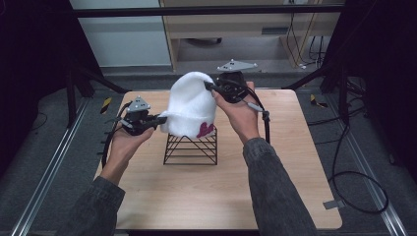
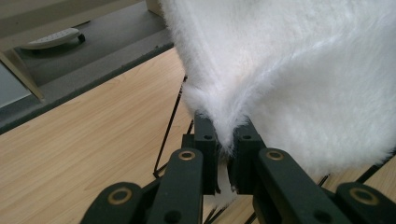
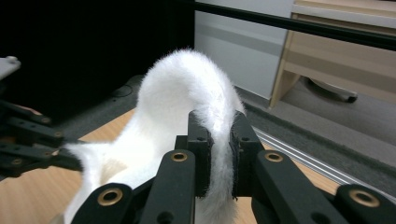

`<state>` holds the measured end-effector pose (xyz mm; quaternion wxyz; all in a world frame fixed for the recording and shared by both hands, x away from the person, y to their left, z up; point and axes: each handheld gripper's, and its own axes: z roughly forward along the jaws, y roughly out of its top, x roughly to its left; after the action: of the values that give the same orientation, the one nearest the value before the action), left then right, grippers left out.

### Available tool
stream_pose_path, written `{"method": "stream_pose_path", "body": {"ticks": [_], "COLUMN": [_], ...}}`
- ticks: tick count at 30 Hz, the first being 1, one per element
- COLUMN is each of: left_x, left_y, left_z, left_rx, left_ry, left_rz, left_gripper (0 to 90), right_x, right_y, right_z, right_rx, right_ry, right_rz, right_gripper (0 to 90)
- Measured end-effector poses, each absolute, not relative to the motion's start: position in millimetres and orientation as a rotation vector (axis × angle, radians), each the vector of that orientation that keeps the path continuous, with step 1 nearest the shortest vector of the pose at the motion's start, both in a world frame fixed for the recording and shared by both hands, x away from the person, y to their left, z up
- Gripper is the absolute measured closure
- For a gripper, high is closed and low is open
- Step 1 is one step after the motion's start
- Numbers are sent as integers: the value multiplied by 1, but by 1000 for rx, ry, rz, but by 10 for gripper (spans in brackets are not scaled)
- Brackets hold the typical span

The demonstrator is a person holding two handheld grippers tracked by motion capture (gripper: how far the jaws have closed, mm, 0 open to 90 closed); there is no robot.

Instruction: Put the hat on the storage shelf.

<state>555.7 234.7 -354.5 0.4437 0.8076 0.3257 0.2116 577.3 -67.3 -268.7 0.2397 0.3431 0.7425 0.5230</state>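
So here's where it's at: a fluffy white hat (image 1: 189,105) is draped over a black wire stand (image 1: 191,147) sitting about mid-table, a bit toward the far edge; both grippers have a piece of it. The left gripper (image 1: 158,119) is clamped on the hat's bottom hem on the left side; in the left gripper view you can see the fuzzy edge pinched between the 2 jaws (image 2: 224,140). The right gripper (image 1: 209,86) is closed on the hat's upper part near the crown, fabric squeezed tight between its pads (image 3: 219,140).

Progress-wise, my guess is it's partway; the hat covers the top of the stand, but it sits bunched and high, with the stand's lower rungs bare; whether it's going on or coming off I can't tell, so either a pull down or a lift is what's left.

Labels: no readable writing anywhere; only a small dark pink mark (image 1: 205,130) on the hem, maybe hearts, too small to say.
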Motion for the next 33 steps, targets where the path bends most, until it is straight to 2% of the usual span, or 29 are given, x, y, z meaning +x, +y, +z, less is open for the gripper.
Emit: {"method": "stream_pose_path", "body": {"ticks": [14, 33], "left_x": [535, 543], "left_y": [241, 243], "left_z": [-349, -387], "left_rx": [1983, 2046], "left_ry": [743, 783], "left_rz": [528, 490], "left_gripper": [833, 832], "right_x": [532, 542], "right_y": [-63, -58], "right_z": [-251, -296], "right_rx": [764, 812], "right_ry": [2035, 2171], "right_rz": [1511, 1400], "right_gripper": [823, 816]}}
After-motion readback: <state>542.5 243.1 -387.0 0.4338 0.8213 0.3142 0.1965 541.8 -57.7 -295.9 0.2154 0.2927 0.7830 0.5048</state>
